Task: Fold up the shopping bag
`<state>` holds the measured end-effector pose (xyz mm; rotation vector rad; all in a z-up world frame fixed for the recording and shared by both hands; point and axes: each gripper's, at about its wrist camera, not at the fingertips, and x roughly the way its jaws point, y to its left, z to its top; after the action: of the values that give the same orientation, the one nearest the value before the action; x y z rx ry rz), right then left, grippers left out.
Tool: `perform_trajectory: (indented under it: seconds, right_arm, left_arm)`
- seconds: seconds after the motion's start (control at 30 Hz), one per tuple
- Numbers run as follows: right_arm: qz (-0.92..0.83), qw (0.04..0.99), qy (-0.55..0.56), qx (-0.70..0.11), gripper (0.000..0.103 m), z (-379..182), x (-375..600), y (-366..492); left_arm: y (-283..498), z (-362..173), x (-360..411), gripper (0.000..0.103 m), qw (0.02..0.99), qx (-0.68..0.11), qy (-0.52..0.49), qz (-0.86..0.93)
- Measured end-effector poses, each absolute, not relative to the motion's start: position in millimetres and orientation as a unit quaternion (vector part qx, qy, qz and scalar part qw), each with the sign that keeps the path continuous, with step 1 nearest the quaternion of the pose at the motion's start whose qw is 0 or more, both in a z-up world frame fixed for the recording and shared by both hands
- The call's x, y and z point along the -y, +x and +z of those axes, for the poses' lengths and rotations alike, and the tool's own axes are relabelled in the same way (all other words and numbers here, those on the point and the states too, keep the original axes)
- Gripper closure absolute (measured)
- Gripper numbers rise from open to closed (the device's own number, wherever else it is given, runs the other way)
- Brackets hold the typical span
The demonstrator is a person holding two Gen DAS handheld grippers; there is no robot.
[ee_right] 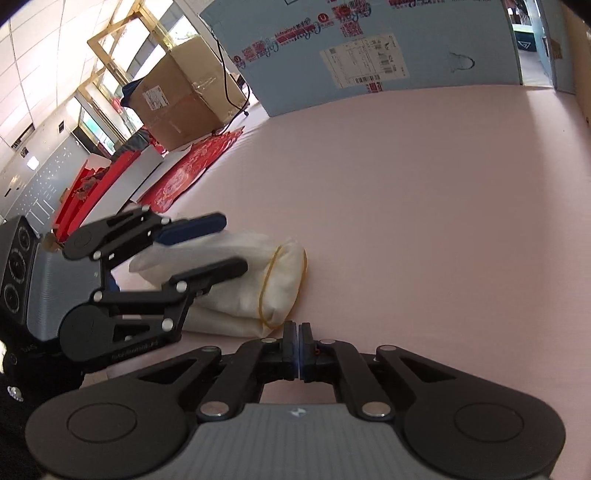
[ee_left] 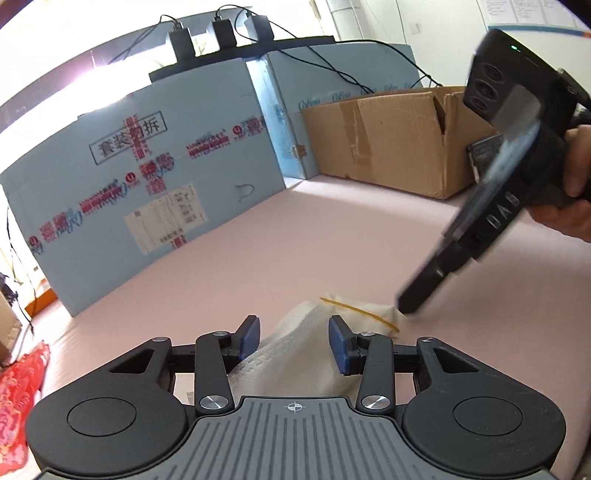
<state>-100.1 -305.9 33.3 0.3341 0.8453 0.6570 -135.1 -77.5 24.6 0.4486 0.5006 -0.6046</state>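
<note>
Closest in, the left hand-held gripper (ee_left: 293, 338) straddles the folded white shopping bag (ee_right: 255, 280) on the pink worktop (ee_right: 424, 229), pads apart and gripping nothing, while the right hand-held gripper (ee_right: 298, 345) sits pinched shut and empty at the bag's rubber band (ee_right: 282, 286), so a careless nudge could slip that band and the bundle springs open.

One folded white shopping bag (ee_right: 243, 280) lies on the pink bench (ee_right: 424, 229), with one yellow rubber band (ee_right: 266, 288) looped around its end. Two grippers are in view, the left gripper (ee_left: 294, 339) and the right gripper (ee_right: 297, 341), each with two fingers (blue pads on the inner faces). At the far side stand two blue panels (ee_left: 159, 177), one open brown cardboard box (ee_left: 399, 140) at the far right and three black adapters (ee_left: 221, 33) on top, while at the left one more cardboard box (ee_right: 177, 99) sits off the bench.
</note>
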Motion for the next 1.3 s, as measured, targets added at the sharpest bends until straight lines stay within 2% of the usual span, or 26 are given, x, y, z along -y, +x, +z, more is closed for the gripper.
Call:
perform_trajectory:
  seconds: [0.1,0.13,0.17,0.2,0.23,0.3,0.33,0.43,0.5,0.57,0.6,0.73,0.8,0.87,0.9,1.03,1.23,1.27,1.3]
  right_arm:
    - [0.329,0.844,0.190,-0.378,0.095,33,312,-75]
    - [0.340,0.833,0.205,-0.384,0.093,28,310,-65]
    - [0.351,0.822,0.220,-0.391,0.085,23,308,-54]
    - [0.360,0.806,0.240,-0.404,0.080,14,304,-42]
    - [0.366,0.792,0.255,-0.416,0.080,6,299,-34]
    - [0.387,0.770,0.275,-0.426,0.085,-5,293,-30]
    - [0.394,0.764,0.283,-0.426,0.086,-8,292,-31]
    - [0.400,0.757,0.295,-0.425,0.088,-11,298,-46]
    - [0.397,0.755,0.305,-0.424,0.089,-12,304,-60]
    - [0.387,0.760,0.316,-0.415,0.089,-12,313,-72]
    - [0.373,0.768,0.328,-0.404,0.089,-11,322,-78]
    - [0.324,0.797,0.345,-0.375,0.088,-9,343,-91]
    - [0.314,0.802,0.344,-0.375,0.084,-9,348,-96]
    - [0.316,0.803,0.347,-0.367,0.079,-8,354,-103]
    - [0.315,0.806,0.347,-0.362,0.078,-6,357,-105]
    - [0.313,0.816,0.334,-0.353,0.078,1,368,-111]
    - [0.332,0.815,0.322,-0.350,0.079,5,368,-125]
    - [0.335,0.813,0.326,-0.346,0.081,5,368,-126]
    - [0.337,0.812,0.330,-0.343,0.087,6,368,-127]
  left_arm:
    - [-136,21,74,0.064,0.909,-0.251,0.185,-0.276]
    - [-137,22,71,0.063,0.914,-0.252,0.170,-0.270]
    - [-138,22,69,0.062,0.918,-0.252,0.159,-0.263]
    - [-141,23,66,0.055,0.922,-0.253,0.147,-0.252]
    - [-144,23,63,0.050,0.926,-0.257,0.139,-0.239]
    - [-149,22,57,0.030,0.932,-0.265,0.124,-0.215]
    - [-151,21,53,0.028,0.935,-0.272,0.110,-0.201]
    - [-150,16,38,0.033,0.933,-0.300,0.049,-0.192]
    - [-143,16,34,0.055,0.925,-0.305,0.007,-0.225]
    - [-131,16,43,0.067,0.917,-0.301,0.003,-0.260]
    - [-123,16,51,0.068,0.913,-0.297,0.007,-0.278]
    - [-114,19,80,0.065,0.905,-0.290,0.072,-0.302]
    - [-122,23,92,0.045,0.907,-0.278,0.117,-0.293]
    - [-129,27,100,0.030,0.910,-0.265,0.154,-0.280]
    - [-134,28,101,0.028,0.914,-0.257,0.165,-0.267]
    - [-154,38,113,0.027,0.931,-0.204,0.208,-0.221]
    - [-191,60,129,0.027,0.943,-0.123,0.220,-0.217]
    - [-194,64,131,0.029,0.941,-0.122,0.216,-0.229]
    - [-194,64,133,0.040,0.935,-0.136,0.212,-0.249]
